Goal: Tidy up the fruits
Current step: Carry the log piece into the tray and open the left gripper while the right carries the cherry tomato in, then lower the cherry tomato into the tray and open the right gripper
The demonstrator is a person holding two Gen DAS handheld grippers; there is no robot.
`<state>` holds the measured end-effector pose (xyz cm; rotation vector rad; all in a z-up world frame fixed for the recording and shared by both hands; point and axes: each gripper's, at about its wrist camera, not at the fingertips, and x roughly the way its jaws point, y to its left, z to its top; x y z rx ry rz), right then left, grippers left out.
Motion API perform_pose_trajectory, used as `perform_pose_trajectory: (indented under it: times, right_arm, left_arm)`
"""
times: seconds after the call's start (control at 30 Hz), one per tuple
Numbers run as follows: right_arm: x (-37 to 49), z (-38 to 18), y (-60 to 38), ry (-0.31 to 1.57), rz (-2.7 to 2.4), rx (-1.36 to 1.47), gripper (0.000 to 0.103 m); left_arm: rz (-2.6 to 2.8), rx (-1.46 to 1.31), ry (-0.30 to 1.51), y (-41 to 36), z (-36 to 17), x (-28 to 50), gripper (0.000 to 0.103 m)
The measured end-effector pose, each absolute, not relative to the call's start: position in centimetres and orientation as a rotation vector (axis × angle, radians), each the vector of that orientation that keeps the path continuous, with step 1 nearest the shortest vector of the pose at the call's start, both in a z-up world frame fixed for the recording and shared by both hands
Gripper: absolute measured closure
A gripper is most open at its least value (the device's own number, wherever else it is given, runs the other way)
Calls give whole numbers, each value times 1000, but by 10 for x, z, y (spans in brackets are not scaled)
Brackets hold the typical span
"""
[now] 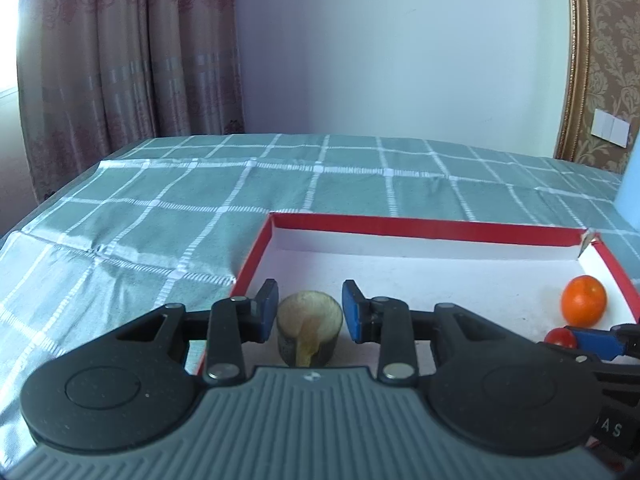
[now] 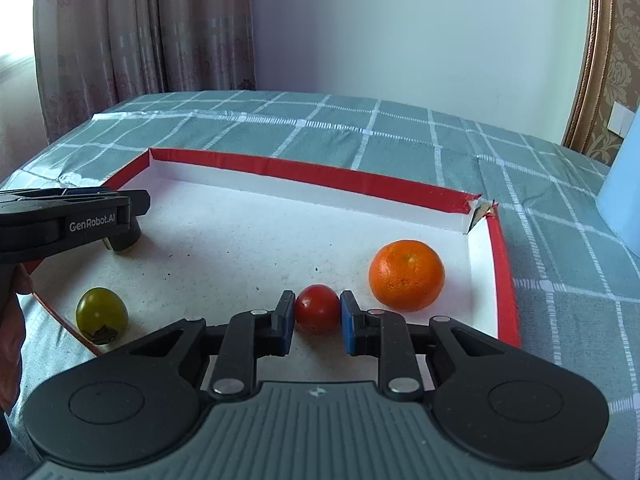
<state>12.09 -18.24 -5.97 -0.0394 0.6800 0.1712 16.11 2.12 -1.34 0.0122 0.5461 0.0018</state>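
Observation:
A shallow red-rimmed white box (image 1: 400, 224) (image 2: 304, 172) lies on the checked cloth. In the left wrist view my left gripper (image 1: 310, 312) is open around a cut, dark-skinned piece of fruit with a pale top (image 1: 310, 330); the pads stand a little apart from it. In the right wrist view my right gripper (image 2: 316, 320) has its blue pads against both sides of a red cherry tomato (image 2: 317, 308) on the box floor. An orange (image 2: 406, 274) (image 1: 583, 300) sits just right of the tomato. A green tomato (image 2: 102, 314) lies at the box's near left.
The grey-green checked tablecloth (image 1: 200, 208) covers the table. A pale blue object (image 2: 624, 184) stands at the right edge beyond the box. Curtains and a wall stand behind. The box's far right corner (image 2: 478, 210) is torn.

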Motion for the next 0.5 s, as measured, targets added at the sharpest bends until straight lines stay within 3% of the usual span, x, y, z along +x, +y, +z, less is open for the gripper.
perform_pose_trajectory:
  times: [0.1, 0.17, 0.23, 0.5]
  right_arm:
    - [121, -59, -180, 677, 169, -66, 80]
    - [121, -59, -180, 680, 168, -56, 80]
    - [122, -59, -181, 681, 172, -60, 80]
    - [123, -58, -177, 683, 168, -86, 79]
  left_arm:
    - [10, 5, 517, 22, -11, 157, 46]
    - [20, 13, 481, 22, -8, 151, 40]
    - [22, 14, 466, 22, -7, 148, 26]
    - [14, -12, 423, 27, -1, 132, 18]
